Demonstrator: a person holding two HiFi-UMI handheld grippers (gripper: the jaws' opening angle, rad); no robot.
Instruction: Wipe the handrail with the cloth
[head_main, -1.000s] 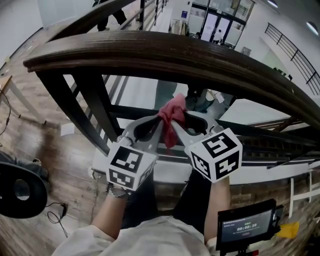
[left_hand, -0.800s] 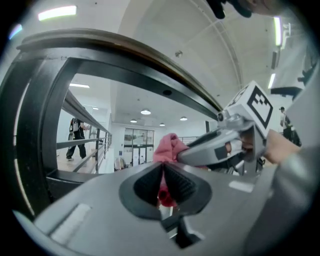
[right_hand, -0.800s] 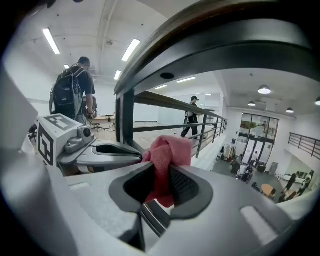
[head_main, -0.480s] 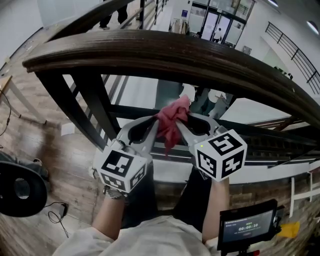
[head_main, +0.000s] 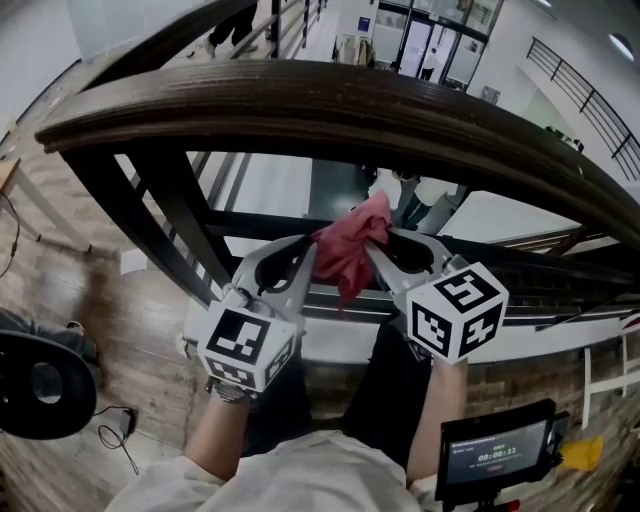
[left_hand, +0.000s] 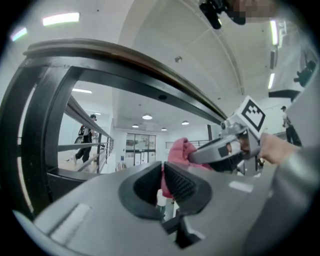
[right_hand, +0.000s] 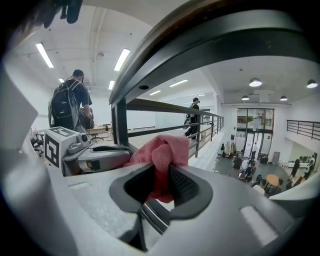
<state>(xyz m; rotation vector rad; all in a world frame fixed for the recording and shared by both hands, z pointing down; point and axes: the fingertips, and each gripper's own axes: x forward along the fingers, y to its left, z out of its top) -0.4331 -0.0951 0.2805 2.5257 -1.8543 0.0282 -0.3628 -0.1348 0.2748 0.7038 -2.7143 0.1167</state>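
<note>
I'm looking steeply down at the dark wooden handrail (head_main: 300, 105), which is curving across the far side of the scene from left to right, above both grippers. Under it, black posts (head_main: 150, 215) are slanting down toward the wood-plank floor (head_main: 70, 260) on the near left, and a lower black rail (head_main: 260, 222) is running across behind the grippers. I'm holding the left gripper (head_main: 310, 248) and the right gripper (head_main: 376, 250) side by side below the handrail, their tips angling in toward each other. The left gripper's marker cube (head_main: 248, 345) and the right gripper's cube (head_main: 458, 310) are sitting nearest me. Both are pinching the same red cloth (head_main: 352, 250), which is bunching up between the two tips and hanging a little way below them, apart from the handrail and underneath it. In the left gripper view the jaws are closing on a fold of the cloth (left_hand: 179, 152), with the handrail (left_hand: 125, 60) arching overhead. In the right gripper view the jaws are likewise clamping on the cloth (right_hand: 160, 152), which is puffing up above them, and the handrail (right_hand: 200, 35) is passing over the top. At the near right, a small dark screen (head_main: 492, 452) is glowing; I can't read it.
</note>
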